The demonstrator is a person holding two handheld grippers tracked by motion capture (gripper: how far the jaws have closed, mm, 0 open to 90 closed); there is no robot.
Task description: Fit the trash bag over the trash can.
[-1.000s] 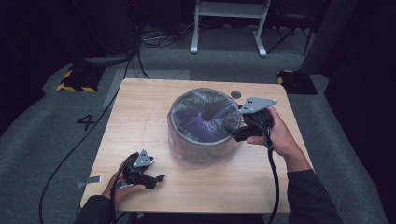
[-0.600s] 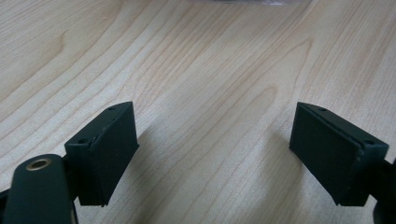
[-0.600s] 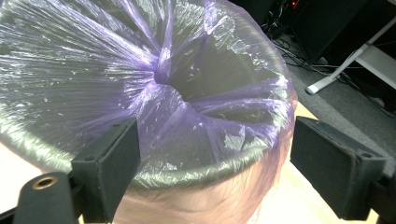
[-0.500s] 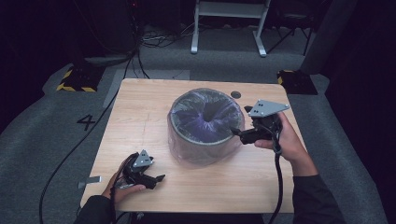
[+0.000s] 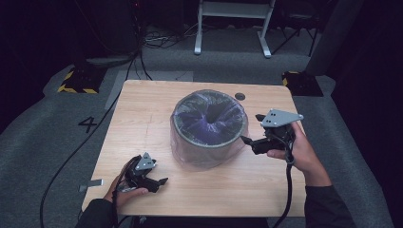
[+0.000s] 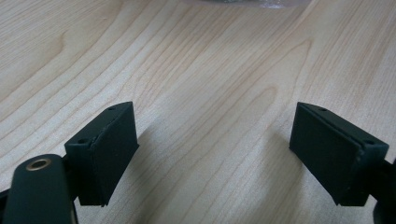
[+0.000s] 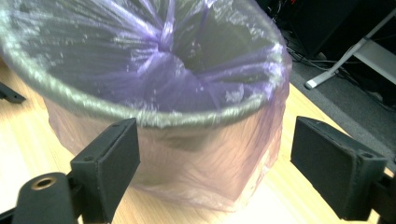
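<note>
Room: dark studio with grey carpet, cables on the floor and a white metal stand behind a pale wooden table (image 5: 142, 118).

Bin: round waste bin (image 5: 209, 130) standing upright at the middle of the table, slightly toward the far edge.

Liner: thin purple-tinted plastic bag (image 7: 168, 70) folded over the bin's rim and hanging down the outside wall almost to the tabletop; inside, it gathers into a twisted knot at the centre.

Right gripper: right gripper (image 5: 248, 141) is held level just beside the bin's right wall, pointing at it, jaws spread wide with nothing between them. In the right gripper view the rim and the draped plastic sit just beyond the two black pads (image 7: 112, 158).

Left gripper: left gripper (image 5: 161, 181) rests low at the near left corner, well apart from the bin, jaws spread and empty over bare wood.

Step in hand: as I read it, the right gripper is lining up to take the liner at the rim.

Doing it well: pinch only the loose film below the rim, not the hard rim itself; close gently so the plastic does not tear. The bin looks light, so a steadying left gripper on the opposite side would probably help.
</note>
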